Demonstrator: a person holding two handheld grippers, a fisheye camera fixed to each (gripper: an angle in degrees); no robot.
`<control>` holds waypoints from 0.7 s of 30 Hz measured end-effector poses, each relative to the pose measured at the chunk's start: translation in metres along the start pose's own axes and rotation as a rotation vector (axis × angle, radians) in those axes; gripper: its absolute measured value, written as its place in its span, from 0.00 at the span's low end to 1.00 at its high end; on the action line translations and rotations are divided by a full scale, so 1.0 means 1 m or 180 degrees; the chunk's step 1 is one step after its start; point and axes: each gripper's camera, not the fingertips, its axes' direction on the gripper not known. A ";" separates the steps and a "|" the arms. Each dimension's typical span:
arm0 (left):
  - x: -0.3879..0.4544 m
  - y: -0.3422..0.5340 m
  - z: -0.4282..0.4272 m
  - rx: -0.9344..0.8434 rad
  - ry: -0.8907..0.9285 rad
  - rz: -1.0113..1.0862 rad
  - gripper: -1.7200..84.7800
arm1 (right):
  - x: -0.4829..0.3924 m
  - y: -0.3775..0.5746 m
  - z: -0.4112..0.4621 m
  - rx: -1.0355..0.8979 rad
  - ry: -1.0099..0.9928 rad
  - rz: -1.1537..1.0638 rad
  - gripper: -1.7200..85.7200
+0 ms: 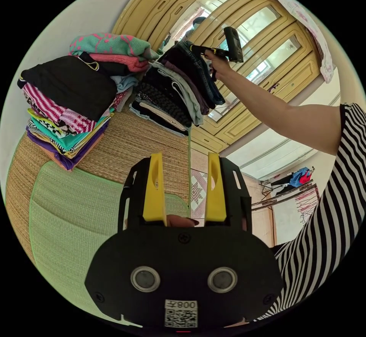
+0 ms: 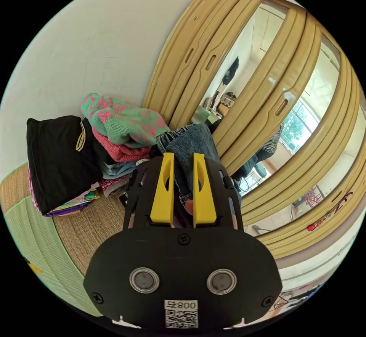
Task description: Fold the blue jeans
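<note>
The folded blue jeans (image 1: 207, 76) lie on top of a leaning pile of dark folded clothes (image 1: 167, 97) on the woven mat. In the left gripper view a hand holds my right gripper (image 1: 200, 50) at the jeans' top edge. In the right gripper view the right gripper (image 2: 183, 158) has its yellow jaws close together with the denim of the jeans (image 2: 187, 142) between them. My left gripper (image 1: 185, 158) hangs back over the mat, well short of the piles, open with nothing in it.
A stack of colourful folded clothes topped by a black garment (image 1: 72, 81) stands left of the dark pile, with a green-and-pink knit (image 1: 110, 43) behind it. A green mat (image 1: 76, 215) overlaps the woven mat (image 1: 129, 142). A mirrored yellow wardrobe (image 1: 267, 36) rises behind the piles. A striped sleeve (image 1: 335, 215) is at the right.
</note>
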 end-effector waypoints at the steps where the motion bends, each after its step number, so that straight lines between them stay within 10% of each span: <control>1: -0.005 0.002 -0.002 -0.0033 -0.0008 -0.0030 0.20 | 0.010 -0.001 0.000 0.0021 -0.0102 0.0036 0.05; 11: -0.013 0.029 -0.047 0.0132 -0.0039 -0.0124 0.20 | 0.147 0.000 -0.056 0.0511 -0.1851 0.1285 0.02; 21: 0.007 0.096 -0.137 0.0645 -0.0199 -0.0198 0.20 | 0.142 -0.043 -0.209 0.1449 -0.3104 0.0727 0.02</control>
